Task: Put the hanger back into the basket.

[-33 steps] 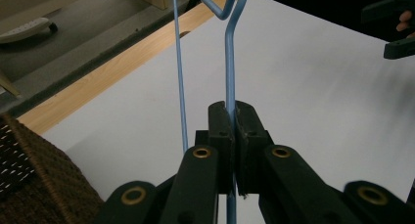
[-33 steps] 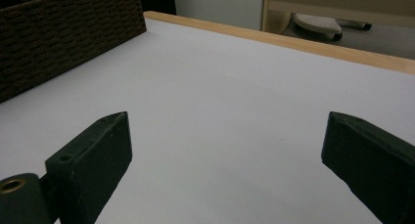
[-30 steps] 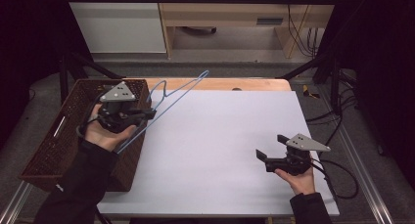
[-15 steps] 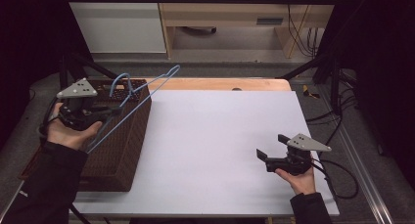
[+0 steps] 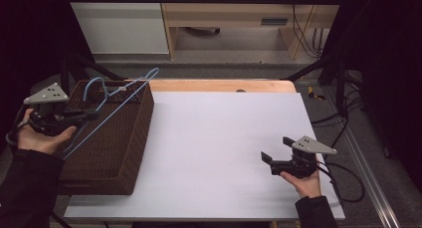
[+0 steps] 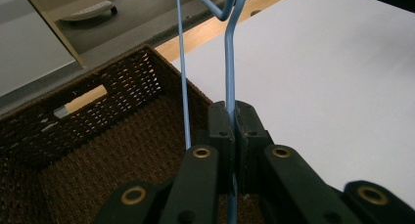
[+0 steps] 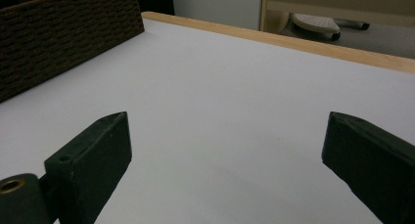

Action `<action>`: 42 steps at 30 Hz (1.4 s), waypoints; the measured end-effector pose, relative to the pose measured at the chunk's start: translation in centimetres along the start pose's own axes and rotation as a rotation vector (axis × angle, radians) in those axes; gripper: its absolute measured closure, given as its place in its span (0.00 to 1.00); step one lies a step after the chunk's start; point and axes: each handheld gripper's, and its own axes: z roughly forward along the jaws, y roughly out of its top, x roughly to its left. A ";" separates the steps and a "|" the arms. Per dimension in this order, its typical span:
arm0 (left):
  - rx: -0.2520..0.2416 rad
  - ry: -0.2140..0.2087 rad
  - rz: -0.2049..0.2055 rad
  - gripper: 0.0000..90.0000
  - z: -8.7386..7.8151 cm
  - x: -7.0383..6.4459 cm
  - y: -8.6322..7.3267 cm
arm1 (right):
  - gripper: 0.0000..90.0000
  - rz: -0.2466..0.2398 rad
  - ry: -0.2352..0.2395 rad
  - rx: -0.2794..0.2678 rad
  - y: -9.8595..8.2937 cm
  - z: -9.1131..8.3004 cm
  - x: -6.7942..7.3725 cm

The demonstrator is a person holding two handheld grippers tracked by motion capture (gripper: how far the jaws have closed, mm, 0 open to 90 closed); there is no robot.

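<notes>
A light blue wire hanger (image 5: pixel 117 97) hangs over a brown wicker basket (image 5: pixel 130 138) at the table's left edge. My left gripper (image 5: pixel 88 116) is shut on the hanger's wire, held above the basket's left rim. In the left gripper view the wire of the hanger (image 6: pixel 229 62) runs up from between the closed jaws of the left gripper (image 6: pixel 234 117), over the basket's (image 6: pixel 98 136) inside. My right gripper (image 5: pixel 267 161) rests low over the white table near the front right, open, with nothing between its jaws. In the right gripper view the right gripper (image 7: pixel 230 150) faces bare table.
The white table top (image 5: pixel 224 133) spreads wide between the basket and my right hand. A wooden strip (image 5: pixel 219 85) edges its far side. Cables (image 5: pixel 343 173) trail off the right edge. The basket's side (image 7: pixel 58 33) stands at the far left of the right gripper view.
My left hand has carried the hanger leftward, from over the table's edge to over the basket. The right gripper has stayed where it was, open.
</notes>
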 end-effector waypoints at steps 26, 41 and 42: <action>0.097 0.055 -0.035 0.97 2.9 3.8 -5.5 | 0.05 -0.004 -0.012 -0.004 0.1 -0.1 -0.1; 0.224 0.072 -0.033 0.97 7.4 2.7 -8.3 | 0.06 -0.004 -0.015 -0.002 0.0 -0.1 -0.1; 0.228 0.074 -0.038 0.97 7.5 2.6 -8.5 | 0.06 -0.006 -0.014 -0.004 0.0 -0.1 -0.1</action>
